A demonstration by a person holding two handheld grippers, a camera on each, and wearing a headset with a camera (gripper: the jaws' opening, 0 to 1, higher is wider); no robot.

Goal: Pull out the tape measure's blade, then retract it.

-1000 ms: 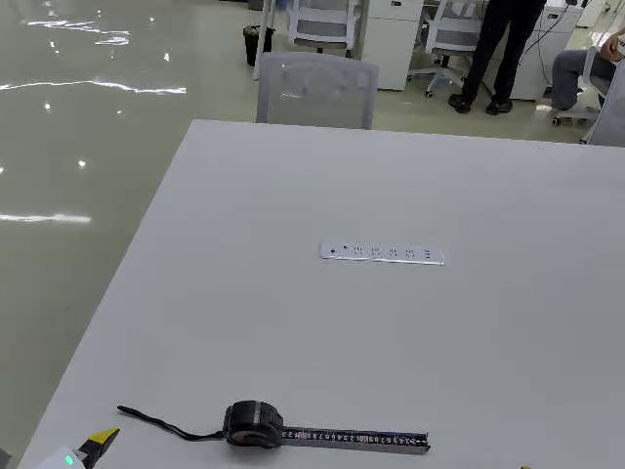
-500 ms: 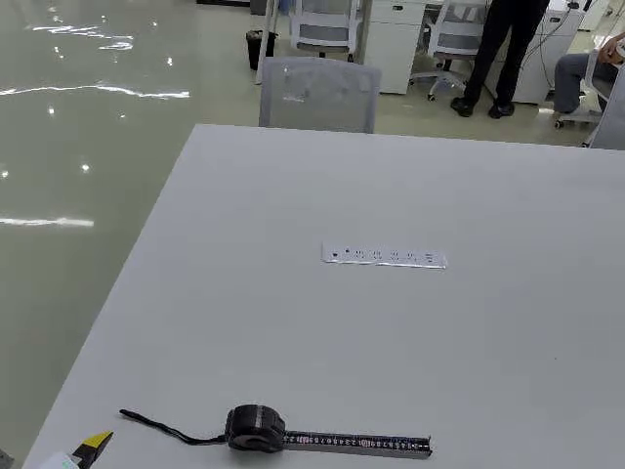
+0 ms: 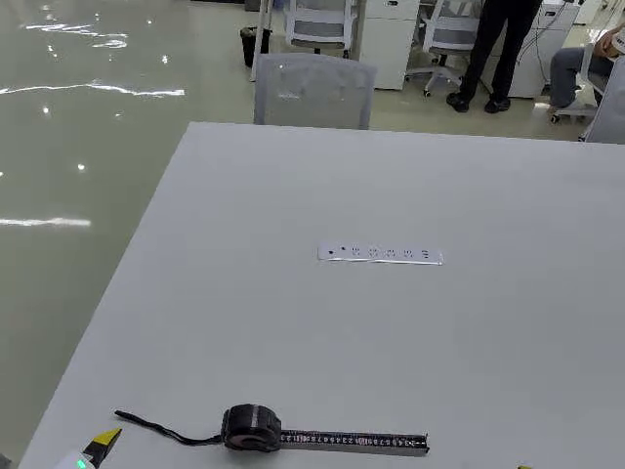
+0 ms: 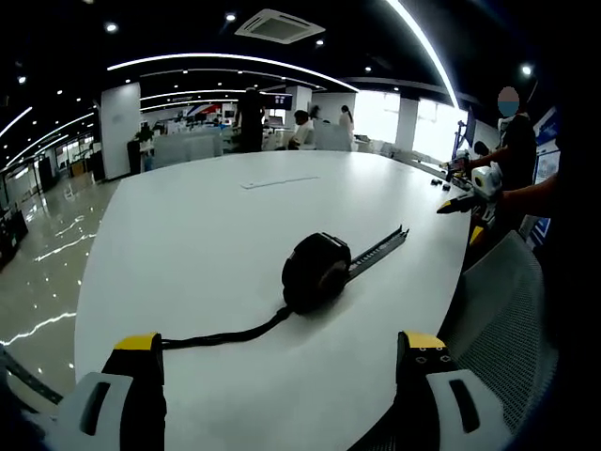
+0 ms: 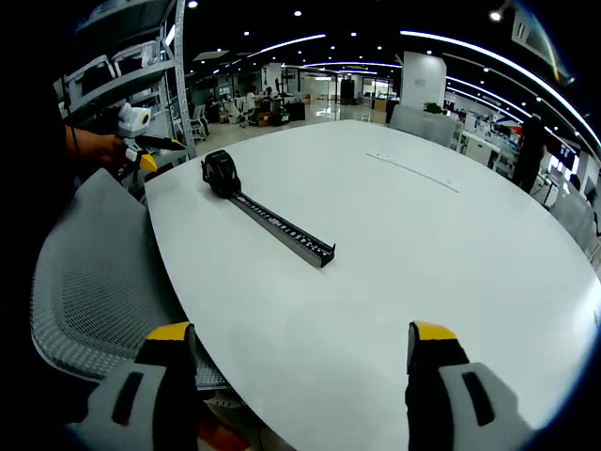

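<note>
Starting at the left, the left gripper (image 4: pixel 282 343) hangs off the near corner of the table (image 3: pixel 293 195). Its jaws are spread wide with nothing between them, and it looks along the black cord (image 4: pixel 221 334) that trails from the tape measure (image 4: pixel 316 271). The case rests near the table's front edge, and its blade (image 5: pixel 282 228) lies drawn out flat to the right, touched by neither gripper. Further right, the right gripper (image 5: pixel 300 331) is likewise spread and empty, well apart from the blade's hooked end. To my eye the pulling-out is done and the retracting is not yet begun. The next move likely calls for one gripper to close on the case and steady it while the blade is released and guided home. The head view places it all, with the power strip (image 3: pixel 380 254) mid-table and a chair (image 3: pixel 312 90) beyond, but gives little of the jaws. The left gripper view shows the case close up and the cord running toward it. The right gripper view shows the blade's full length and its end hook.
</note>
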